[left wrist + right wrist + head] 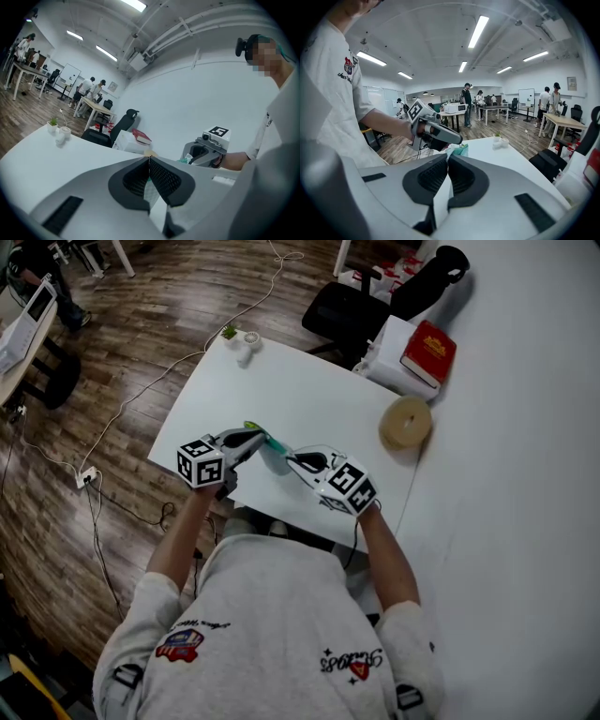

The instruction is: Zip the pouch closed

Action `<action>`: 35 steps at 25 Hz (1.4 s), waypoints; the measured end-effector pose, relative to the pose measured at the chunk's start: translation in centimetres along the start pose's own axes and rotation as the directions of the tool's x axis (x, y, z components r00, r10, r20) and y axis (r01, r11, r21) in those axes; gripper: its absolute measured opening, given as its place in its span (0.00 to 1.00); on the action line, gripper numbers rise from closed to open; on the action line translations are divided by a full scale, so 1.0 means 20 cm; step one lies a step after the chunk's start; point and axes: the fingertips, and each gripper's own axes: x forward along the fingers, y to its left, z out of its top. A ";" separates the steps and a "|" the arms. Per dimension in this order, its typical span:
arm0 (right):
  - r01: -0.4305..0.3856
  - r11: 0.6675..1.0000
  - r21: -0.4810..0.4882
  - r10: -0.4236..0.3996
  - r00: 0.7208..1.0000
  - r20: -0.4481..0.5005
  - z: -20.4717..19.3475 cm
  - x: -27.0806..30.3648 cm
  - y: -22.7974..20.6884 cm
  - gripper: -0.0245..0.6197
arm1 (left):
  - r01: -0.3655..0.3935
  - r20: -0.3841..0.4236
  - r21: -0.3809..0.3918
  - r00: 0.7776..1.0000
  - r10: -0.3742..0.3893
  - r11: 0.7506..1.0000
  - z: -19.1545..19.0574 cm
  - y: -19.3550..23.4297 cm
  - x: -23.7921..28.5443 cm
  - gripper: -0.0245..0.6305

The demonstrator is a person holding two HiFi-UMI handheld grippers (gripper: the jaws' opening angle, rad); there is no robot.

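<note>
A small teal pouch (274, 453) hangs between my two grippers, just above the near edge of the white table (309, 395). My left gripper (257, 439) is shut on the pouch's left end. My right gripper (292, 461) is shut on its right end. In the right gripper view the teal pouch (460, 150) sticks out past the shut jaws, towards the left gripper (437, 133). The left gripper view shows a sliver of the teal pouch (183, 161) beside the right gripper (208, 147). Whether a zipper pull is pinched is hidden.
A roll of tan tape (405, 423) lies at the table's right side. A red book (428, 351) rests on a white box at the far corner, with a black office chair (352, 306) behind. A tiny plant and a white object (240, 341) stand at the far left corner.
</note>
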 end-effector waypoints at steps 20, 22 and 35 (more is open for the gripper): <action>0.000 0.999 0.052 -0.002 0.999 0.041 -0.02 -0.13 -0.02 0.05 | -0.109 0.010 -0.051 0.994 0.110 0.993 0.01 0.18 -0.03 0.05; 0.001 0.999 0.054 -0.003 0.999 0.041 -0.02 -0.14 -0.01 0.05 | -0.137 0.009 -0.061 0.990 0.138 0.989 0.01 0.22 -0.07 0.05; 0.017 0.996 0.088 -0.023 0.997 0.069 -0.01 -0.18 -0.05 0.06 | -0.158 0.034 -0.067 0.986 0.160 0.985 0.00 0.23 -0.13 0.05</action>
